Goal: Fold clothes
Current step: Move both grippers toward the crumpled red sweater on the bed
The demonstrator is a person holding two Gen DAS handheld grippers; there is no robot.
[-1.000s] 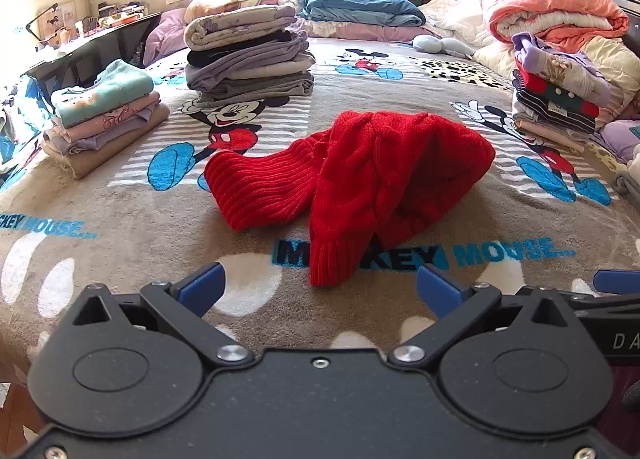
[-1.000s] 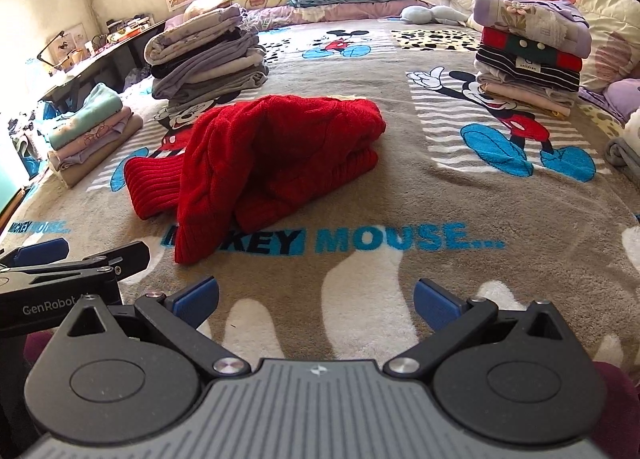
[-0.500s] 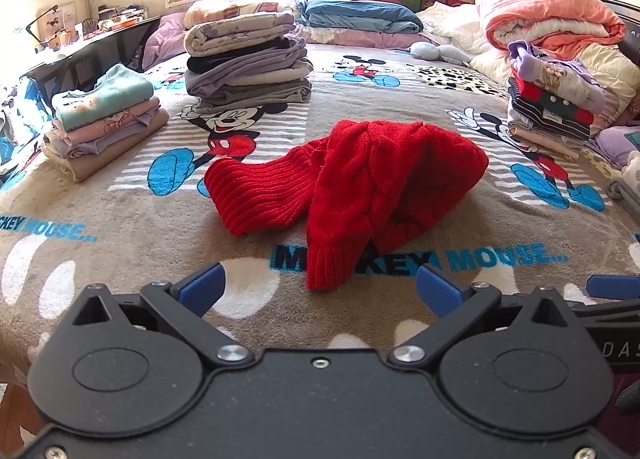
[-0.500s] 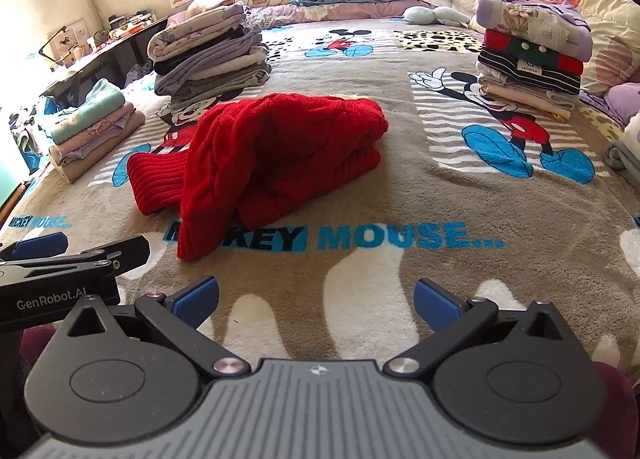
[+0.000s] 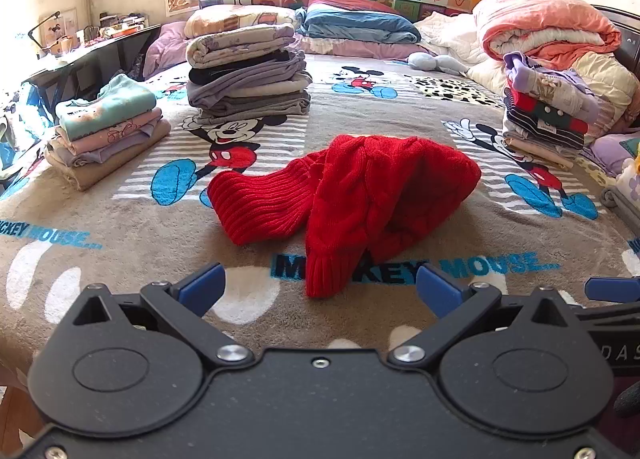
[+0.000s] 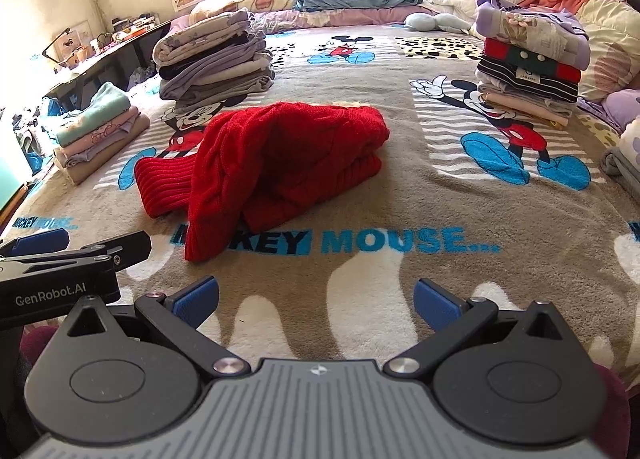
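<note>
A red knit sweater [image 5: 360,195] lies bunched in the middle of the Mickey Mouse blanket [image 5: 132,227], one sleeve cuff pointing toward me. It also shows in the right wrist view [image 6: 280,163]. My left gripper [image 5: 318,289] is open and empty, just short of the cuff. My right gripper [image 6: 316,301] is open and empty, near the blanket's front, to the right of the cuff. The left gripper shows at the left edge of the right wrist view [image 6: 60,263].
Folded stacks stand around the sweater: a tall grey and purple stack [image 5: 248,75] behind, a pastel stack [image 5: 104,131] at left, a striped stack [image 5: 548,115] at right. Pillows and quilts [image 5: 548,27] line the back. A desk [image 5: 80,55] is far left.
Both grippers have drawn back and risen slightly, so the sweater sits a little farther away. The sweater has not moved. Both grippers stay open.
</note>
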